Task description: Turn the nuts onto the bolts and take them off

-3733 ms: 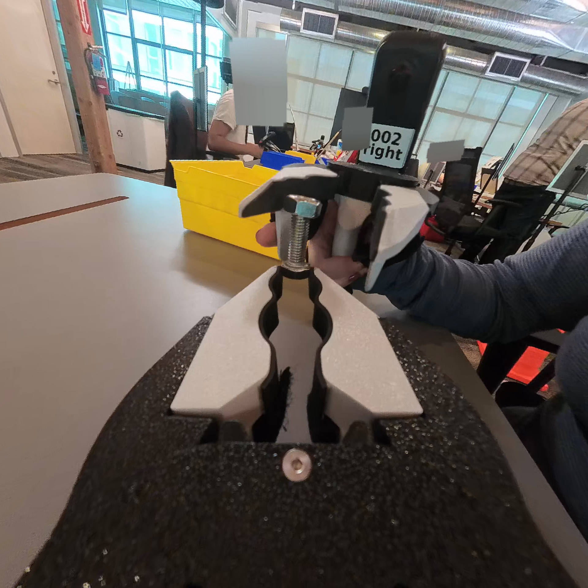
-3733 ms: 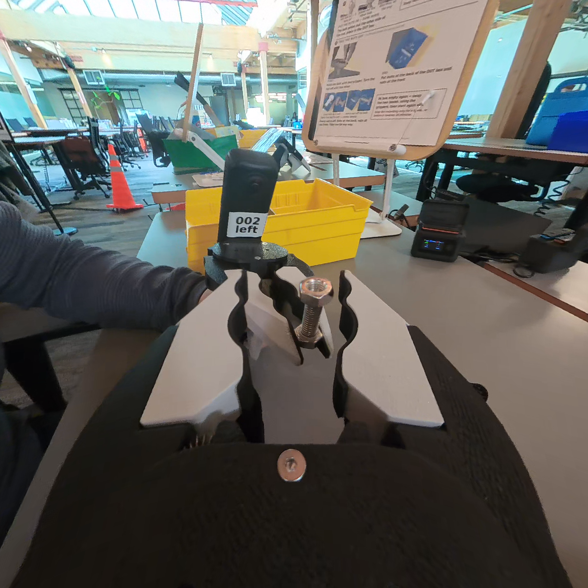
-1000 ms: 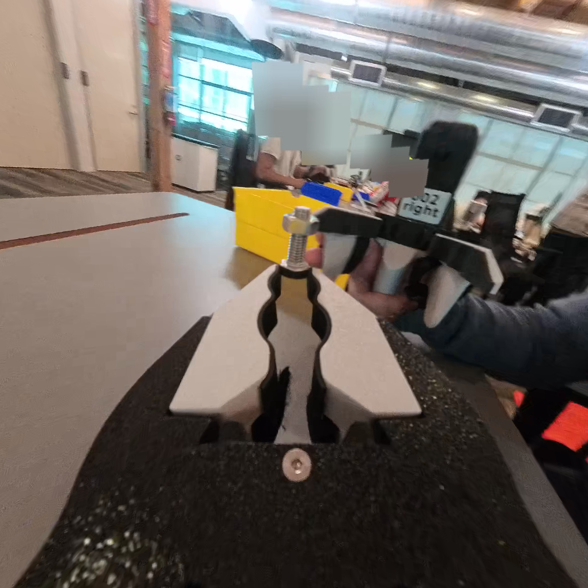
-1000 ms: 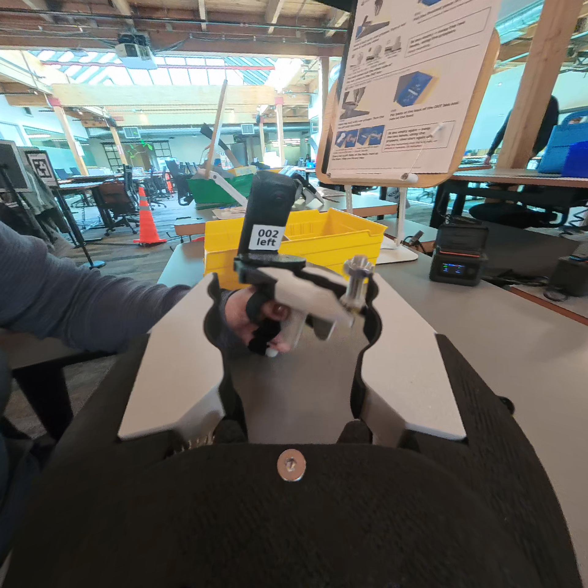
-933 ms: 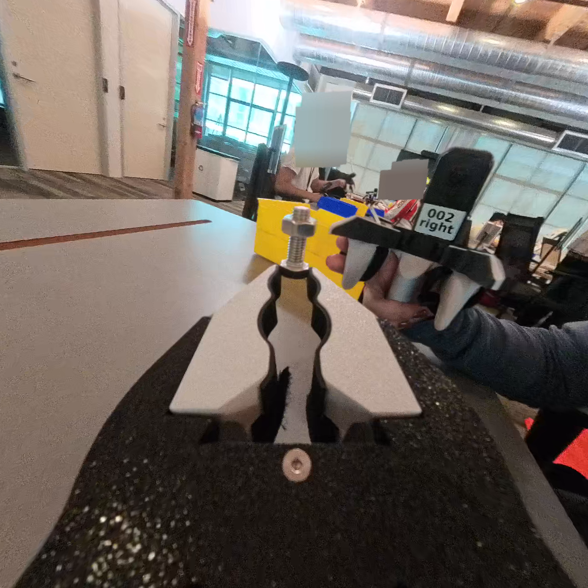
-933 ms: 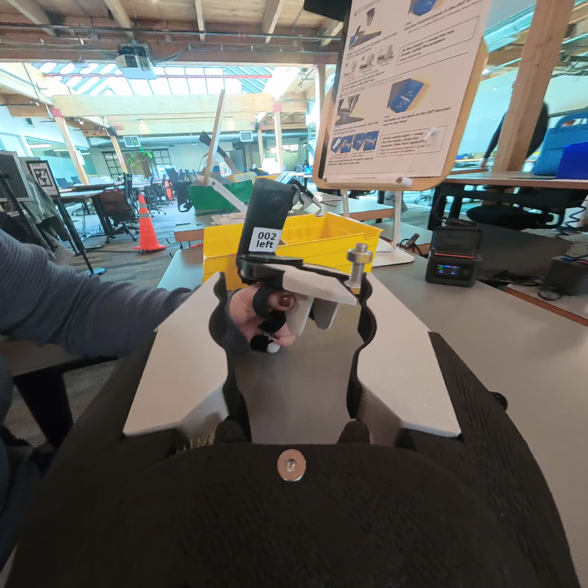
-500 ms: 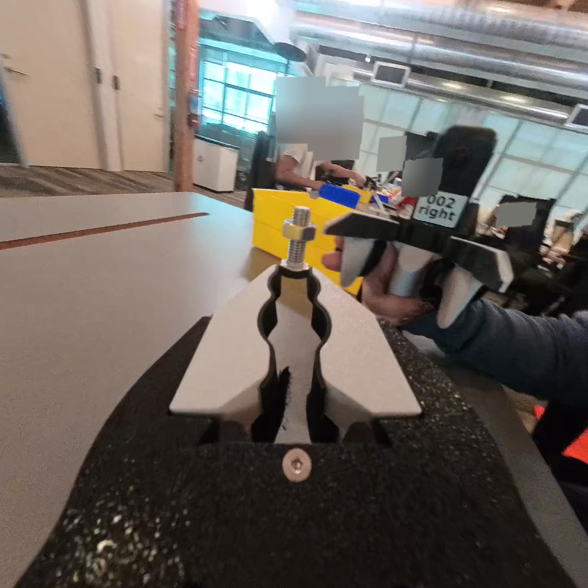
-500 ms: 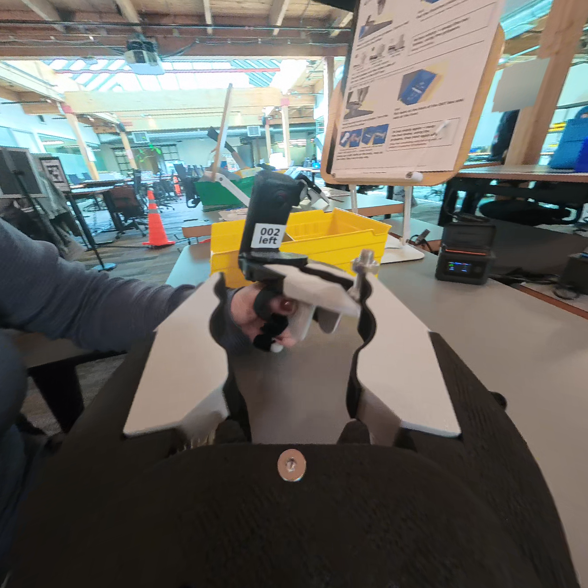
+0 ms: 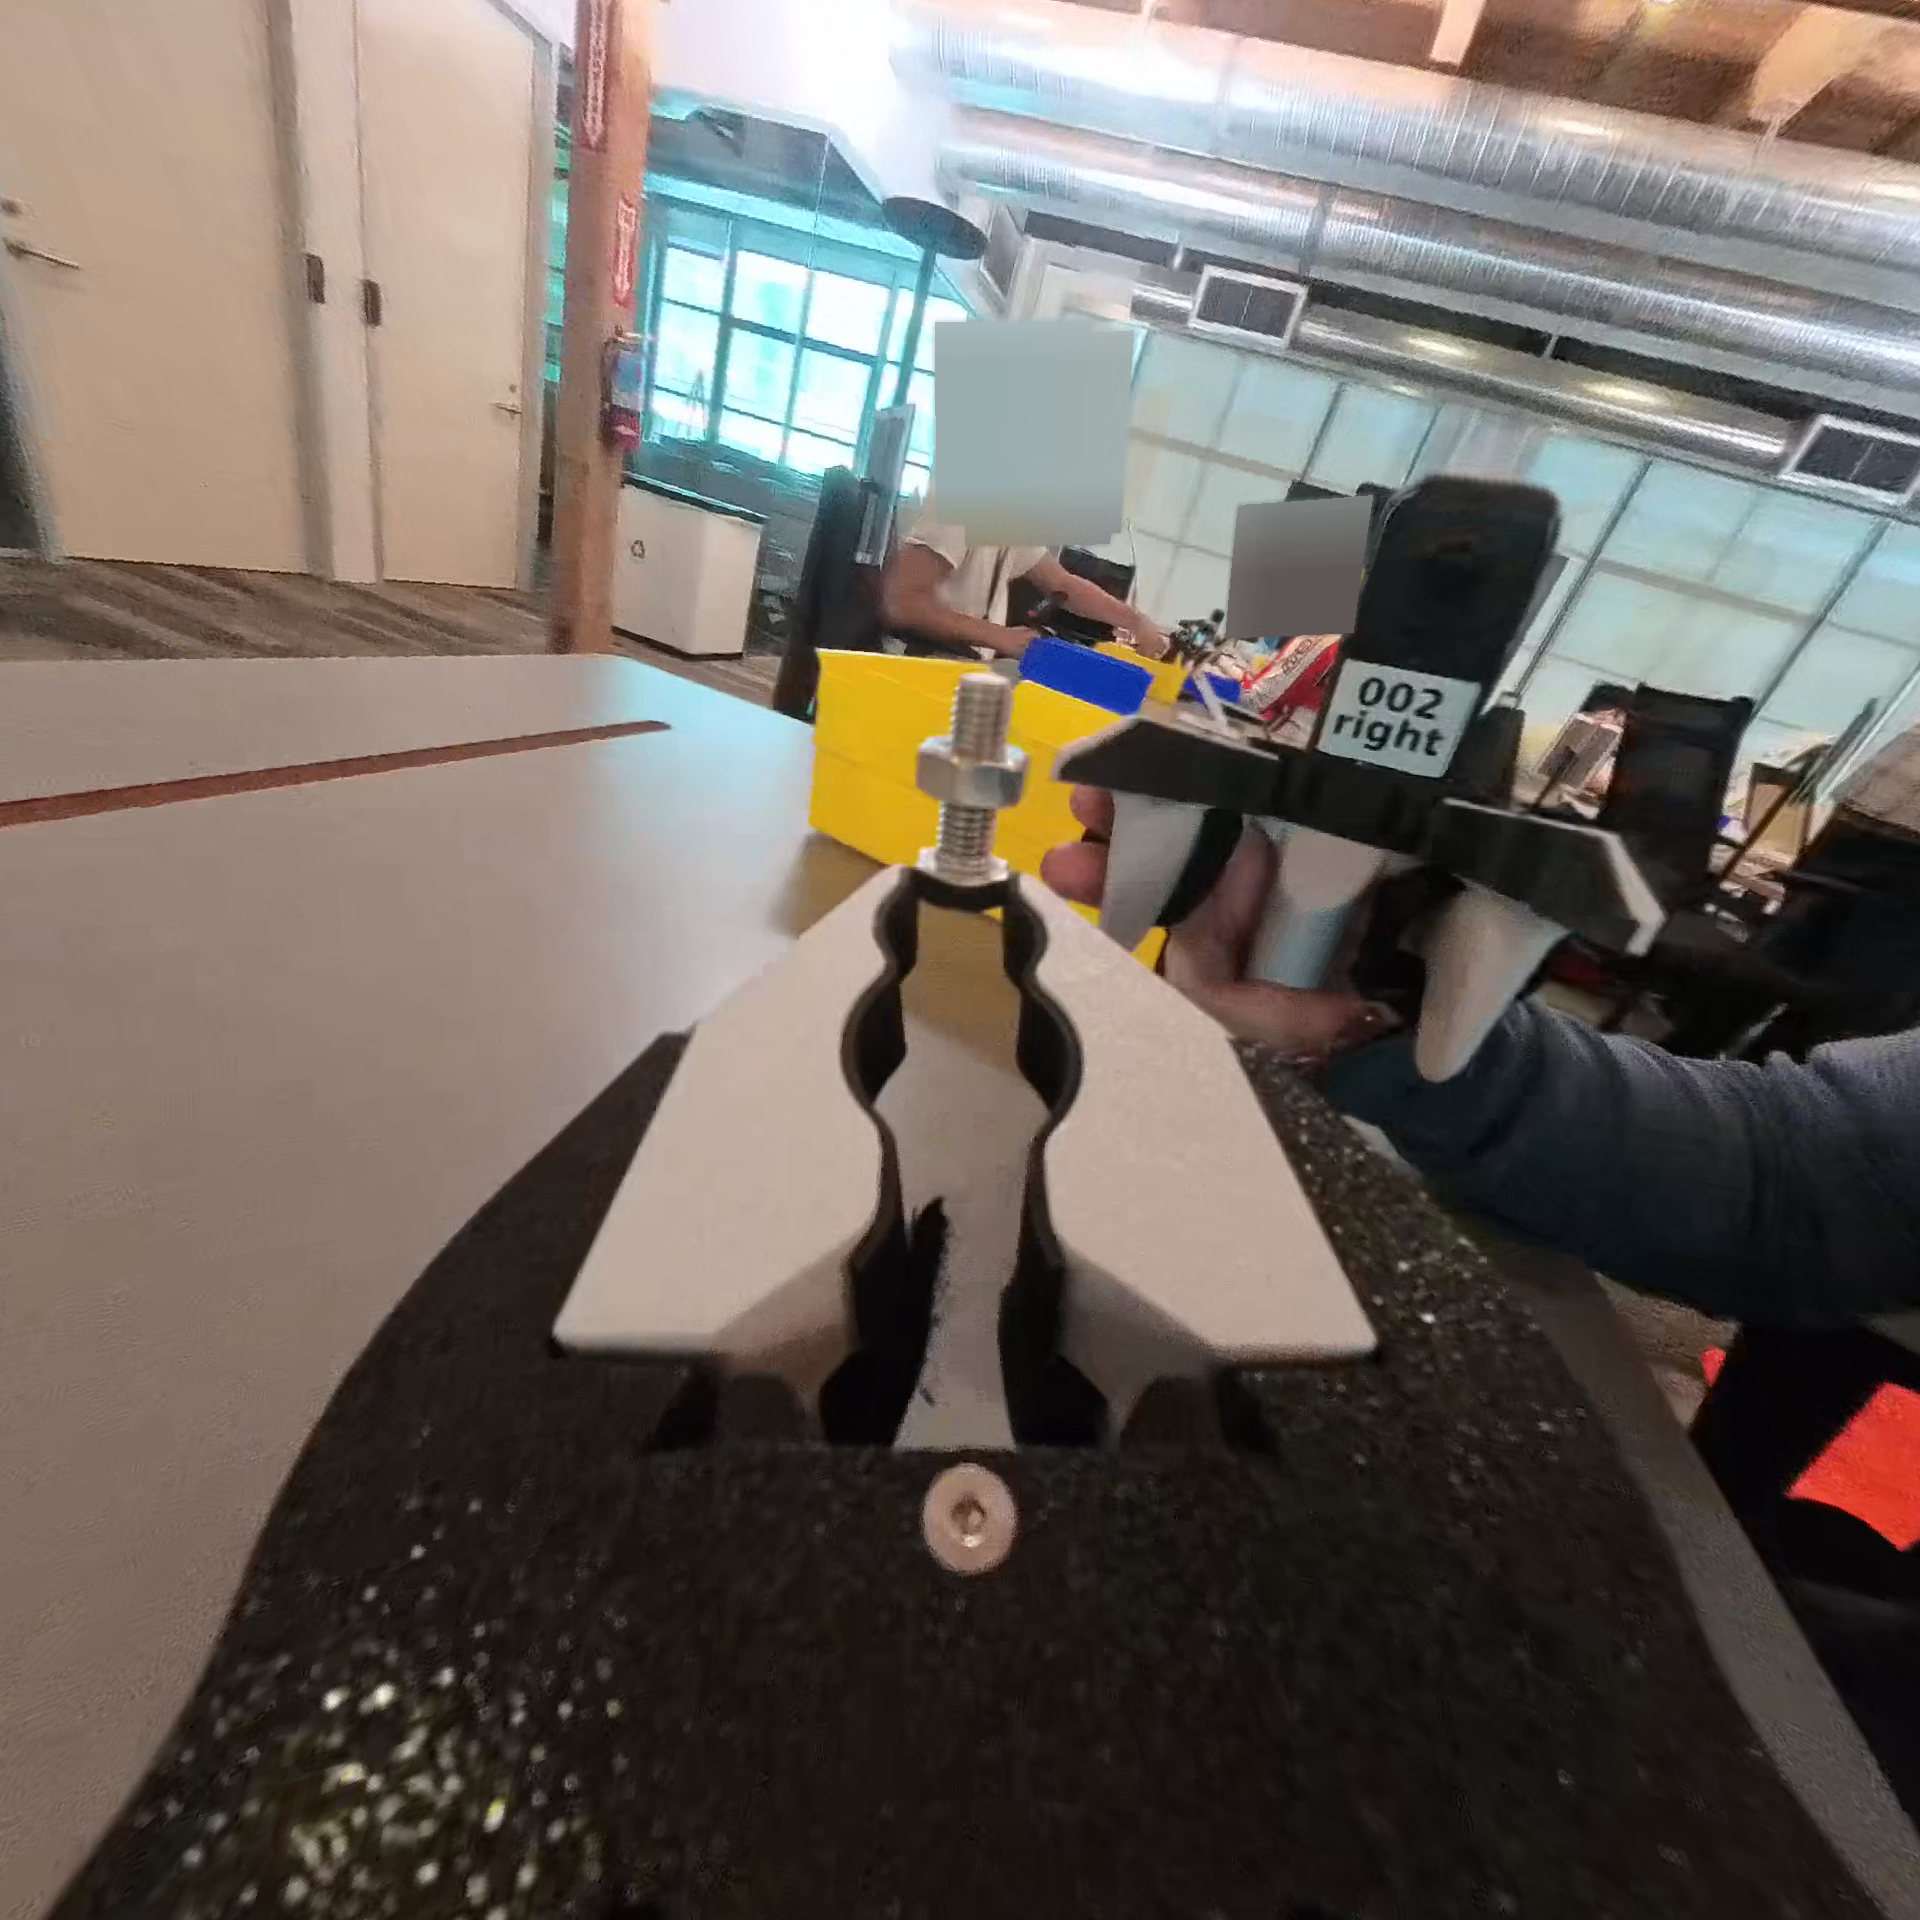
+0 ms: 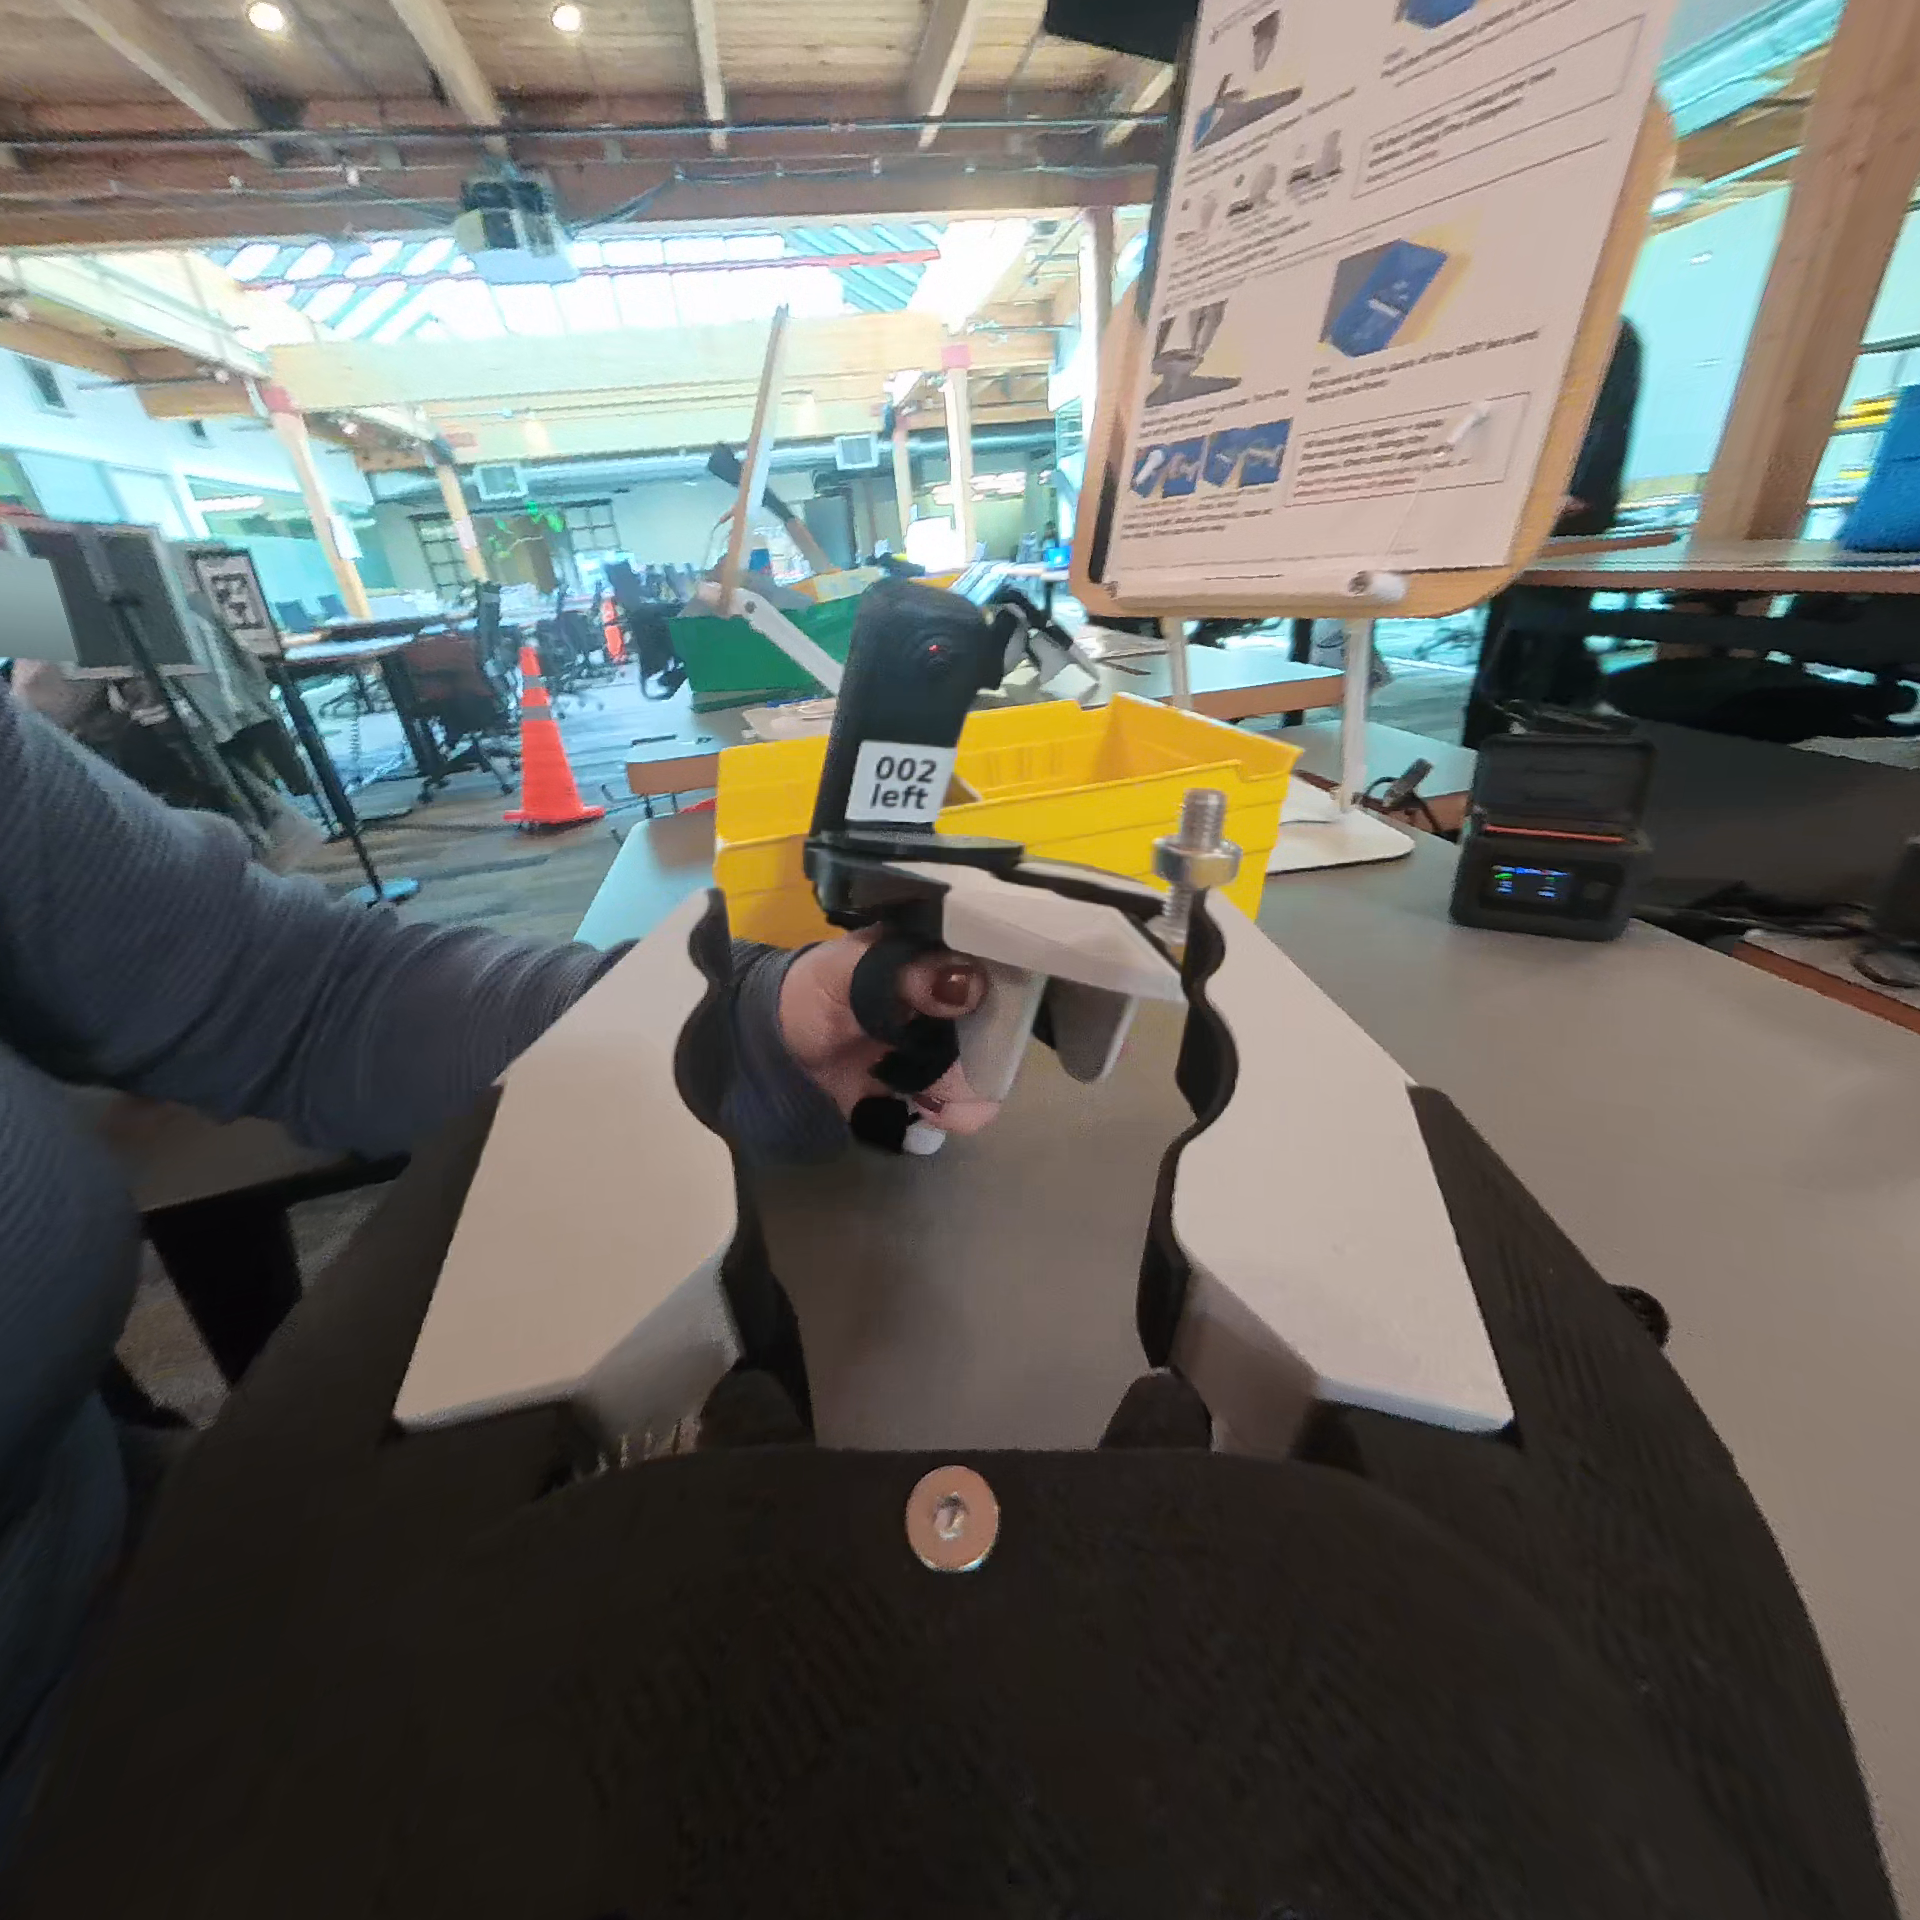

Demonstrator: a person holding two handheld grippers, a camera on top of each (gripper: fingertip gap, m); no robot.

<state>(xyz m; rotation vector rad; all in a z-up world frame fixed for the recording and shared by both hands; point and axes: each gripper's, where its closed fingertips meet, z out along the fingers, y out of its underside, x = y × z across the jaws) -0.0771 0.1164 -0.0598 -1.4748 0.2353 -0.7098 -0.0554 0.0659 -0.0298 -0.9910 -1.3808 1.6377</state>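
My left gripper [image 9: 961, 894] is shut on the lower end of a silver bolt [image 9: 964, 831] and holds it upright above the grey table [image 9: 312, 987]. A hex nut [image 9: 971, 772] sits partway down the thread, with bare thread above it. My right gripper [image 10: 961, 935] is open and empty, its fingers [image 10: 1299, 1091] wide apart. In the left wrist view the right gripper [image 9: 1081, 764] is just right of the nut, a small gap away. In the right wrist view the bolt [image 10: 1179, 904] and nut [image 10: 1197, 859] stand just beyond my right fingertip, held by the left gripper [image 10: 1153, 940].
A yellow bin [image 10: 1091, 790] stands on the table behind the bolt and also shows in the left wrist view [image 9: 883, 769]. A board on a stand [image 10: 1351, 312] and a small black device [image 10: 1548, 862] are at the far right. A person sits at a desk in the background.
The nut sat at the bolt's top with the right gripper's finger against it; now it is lower on the thread. The right gripper has drawn back to the right, off the nut.
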